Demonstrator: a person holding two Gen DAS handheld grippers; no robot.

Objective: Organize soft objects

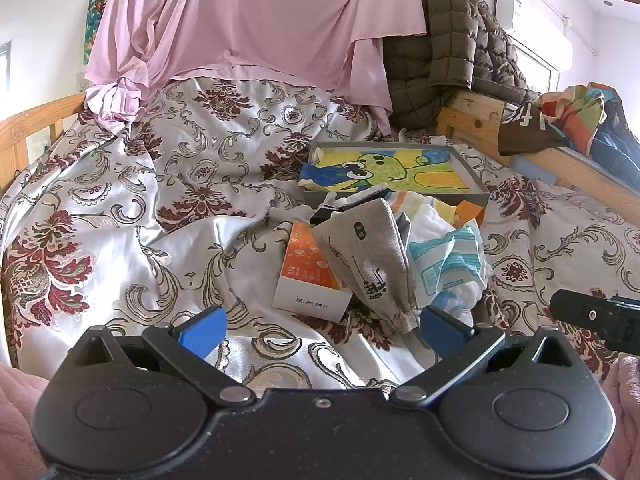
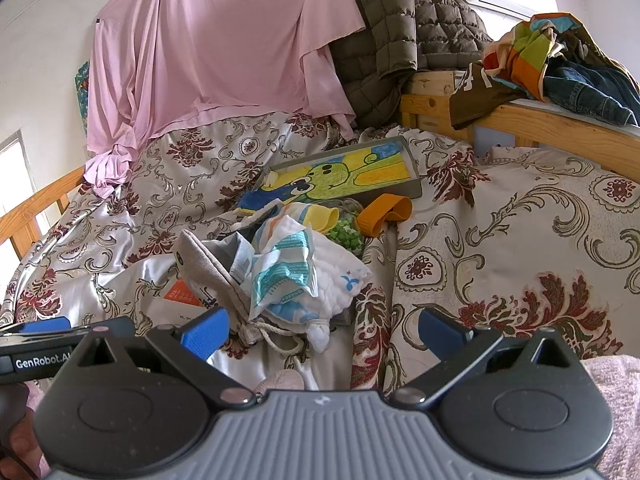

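- Hovering low over the bed, the left gripper (image 1: 322, 332) has its blue pads spread wide, with nothing between them.
- Beside it, the right gripper (image 2: 324, 332) is likewise spread and empty-handed.
- A heap of soft things lies on the floral satin quilt (image 1: 120, 208), just ahead of both grippers: a grey drawstring pouch (image 1: 368, 256), a crumpled white cloth (image 2: 332, 276) and a teal-and-white wrapper (image 2: 280, 276).
- An orange-and-white box (image 1: 308, 272) lies touching the pouch on its left side.
- Behind the heap sits a grey tray (image 1: 476, 188) holding a frog drawing (image 1: 384, 168).
- A pink sheet (image 1: 248, 20) and a quilted olive jacket (image 1: 448, 48) hang at the head of the bed.
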